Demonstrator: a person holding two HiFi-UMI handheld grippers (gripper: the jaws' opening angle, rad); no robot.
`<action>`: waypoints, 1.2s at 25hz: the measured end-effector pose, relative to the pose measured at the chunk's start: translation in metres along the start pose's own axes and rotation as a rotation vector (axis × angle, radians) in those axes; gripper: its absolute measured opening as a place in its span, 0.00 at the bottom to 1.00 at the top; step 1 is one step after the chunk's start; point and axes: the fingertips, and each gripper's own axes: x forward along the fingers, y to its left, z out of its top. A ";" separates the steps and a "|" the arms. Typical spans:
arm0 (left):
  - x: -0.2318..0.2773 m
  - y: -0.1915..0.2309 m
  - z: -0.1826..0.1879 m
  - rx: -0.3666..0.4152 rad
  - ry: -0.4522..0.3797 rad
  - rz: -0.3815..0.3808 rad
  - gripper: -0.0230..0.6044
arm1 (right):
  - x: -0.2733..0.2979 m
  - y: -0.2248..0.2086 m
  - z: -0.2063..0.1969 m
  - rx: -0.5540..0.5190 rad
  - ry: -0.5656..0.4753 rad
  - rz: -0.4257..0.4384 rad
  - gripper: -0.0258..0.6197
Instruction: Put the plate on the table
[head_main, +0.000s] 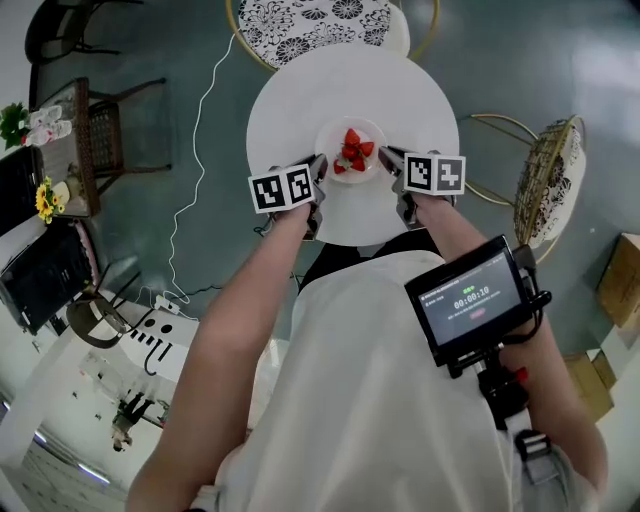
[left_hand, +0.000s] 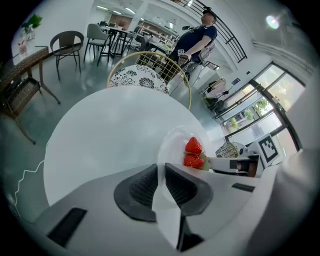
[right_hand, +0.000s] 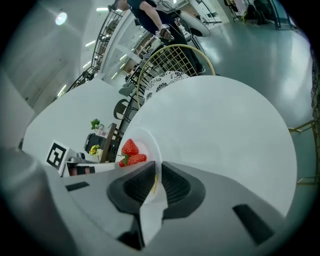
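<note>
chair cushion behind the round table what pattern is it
A black-and-white floral pattern covers the chair cushion, clearest in the head view.

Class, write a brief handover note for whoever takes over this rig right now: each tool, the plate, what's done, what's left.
The left tool is shut on the plate, at its left rim.
The right tool is shut on its right rim.
The plate holds strawberries and is over the round white table, near the front edge; whether it touches the top cannot be told.
Done: plate is at the table.
Left: seat it flat, open both tools, back away.
</note>
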 end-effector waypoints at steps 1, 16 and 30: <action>0.001 -0.002 0.003 0.015 -0.001 0.008 0.10 | -0.001 -0.002 0.003 -0.008 -0.007 -0.007 0.10; 0.007 0.010 0.008 0.144 0.116 0.064 0.10 | 0.007 0.006 -0.002 -0.078 -0.016 -0.089 0.10; 0.040 0.010 0.010 0.356 0.180 0.093 0.13 | 0.021 -0.022 -0.004 -0.221 0.009 -0.183 0.11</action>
